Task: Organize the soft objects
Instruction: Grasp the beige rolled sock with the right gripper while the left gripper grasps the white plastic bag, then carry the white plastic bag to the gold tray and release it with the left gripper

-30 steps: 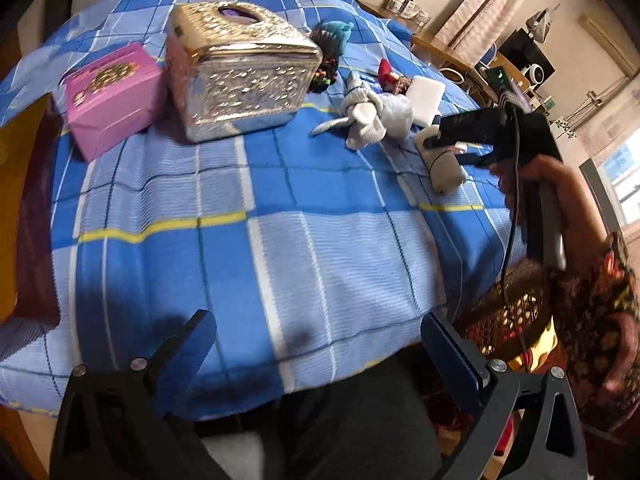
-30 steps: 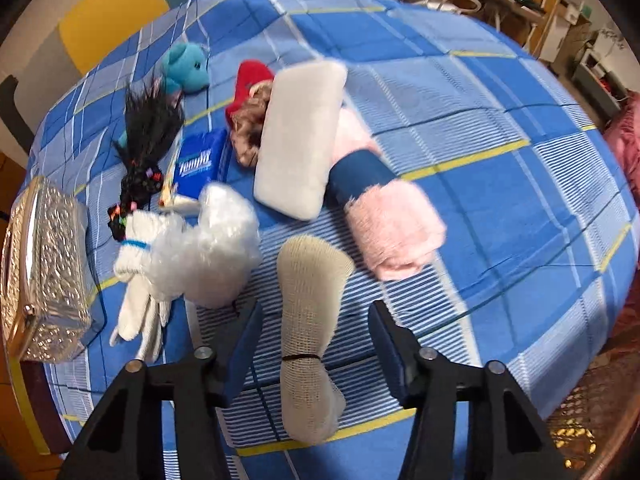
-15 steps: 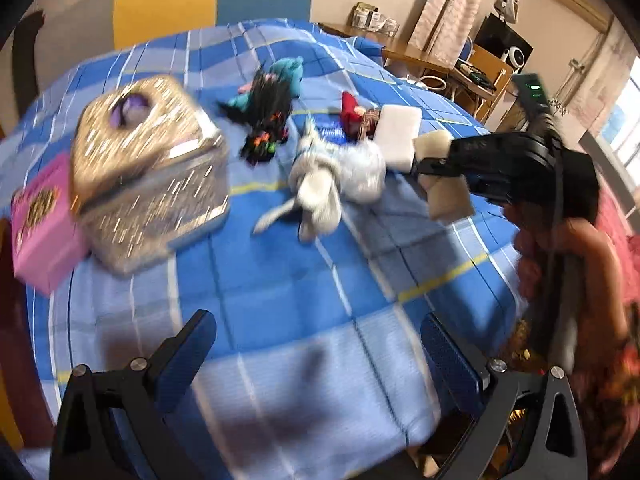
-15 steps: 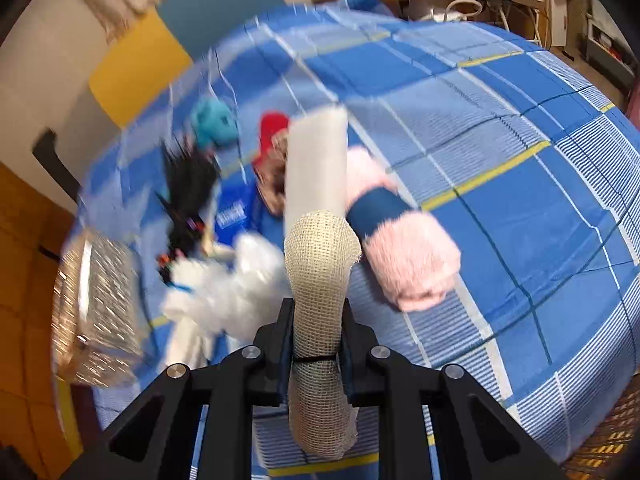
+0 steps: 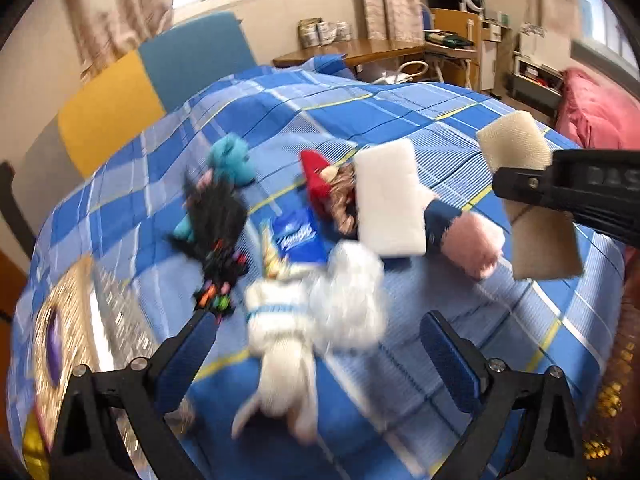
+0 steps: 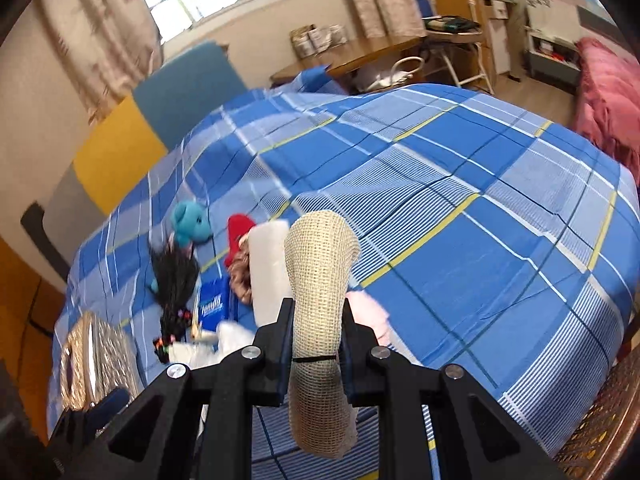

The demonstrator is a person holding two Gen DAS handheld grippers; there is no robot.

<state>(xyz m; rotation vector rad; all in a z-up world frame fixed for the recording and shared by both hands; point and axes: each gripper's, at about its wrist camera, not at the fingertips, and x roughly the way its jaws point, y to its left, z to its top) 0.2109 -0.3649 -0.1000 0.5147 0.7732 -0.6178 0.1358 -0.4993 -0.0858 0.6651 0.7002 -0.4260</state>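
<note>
My right gripper (image 6: 316, 336) is shut on a beige mesh roll (image 6: 320, 264) and holds it upright above the blue checked cloth (image 6: 460, 184). The left wrist view shows that roll (image 5: 516, 144) at the right, clamped in the right gripper (image 5: 524, 184). My left gripper (image 5: 318, 344) is open over a pile of soft things. A blurred white fluffy toy (image 5: 320, 308) lies in line between its fingers; I cannot tell whether they touch it. Behind it lie a white foam block (image 5: 388, 196), a pink fluffy roll (image 5: 476, 244), a red-hatted doll (image 5: 316, 180), a teal plush (image 5: 232, 156) and a black hairy toy (image 5: 216, 216).
A blue tissue pack (image 5: 300, 240) lies among the toys. An ornate gold box (image 5: 68, 340) stands at the left edge of the cloth. A wicker seat (image 6: 600, 432) sits off the right corner. Chairs, a desk and a pink bedspread (image 6: 608, 92) lie beyond.
The right gripper closed on the beige roll and lifted it off the cloth. The left gripper swung from the table's near edge over to the toy pile, still open.
</note>
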